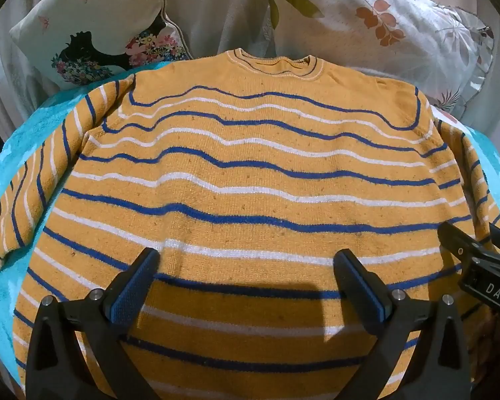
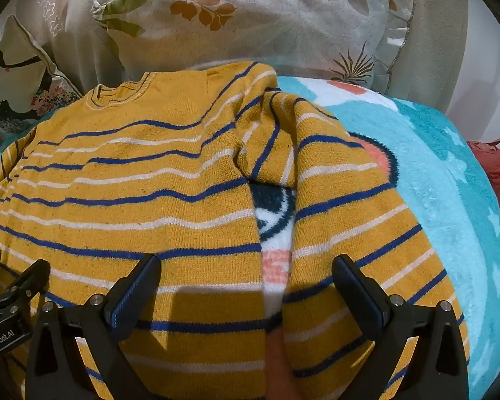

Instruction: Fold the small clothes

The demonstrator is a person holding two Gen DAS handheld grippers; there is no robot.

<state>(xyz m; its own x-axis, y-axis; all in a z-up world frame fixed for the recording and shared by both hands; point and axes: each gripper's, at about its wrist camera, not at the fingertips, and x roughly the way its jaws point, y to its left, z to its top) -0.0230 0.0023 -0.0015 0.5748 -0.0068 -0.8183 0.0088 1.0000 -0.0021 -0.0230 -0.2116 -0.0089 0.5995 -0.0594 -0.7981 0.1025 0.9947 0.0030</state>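
Observation:
A mustard-yellow knit sweater (image 1: 250,173) with blue and white stripes lies flat, collar away from me, on a turquoise blanket (image 1: 33,140). My left gripper (image 1: 246,266) is open and empty, above the sweater's lower body. The left sleeve (image 1: 33,183) lies out to the left. In the right wrist view the sweater (image 2: 133,183) fills the left side and its right sleeve (image 2: 343,206) runs down beside the body with a gap between them. My right gripper (image 2: 246,270) is open and empty over that gap. Each gripper shows at the edge of the other's view (image 1: 483,266) (image 2: 6,286).
Floral pillows (image 1: 400,33) (image 2: 266,16) and a bird-print cushion (image 1: 93,33) (image 2: 20,76) lean behind the collar. The blanket (image 2: 443,200) extends to the right with a cartoon print. A red bag (image 2: 496,163) sits off the bed's right edge.

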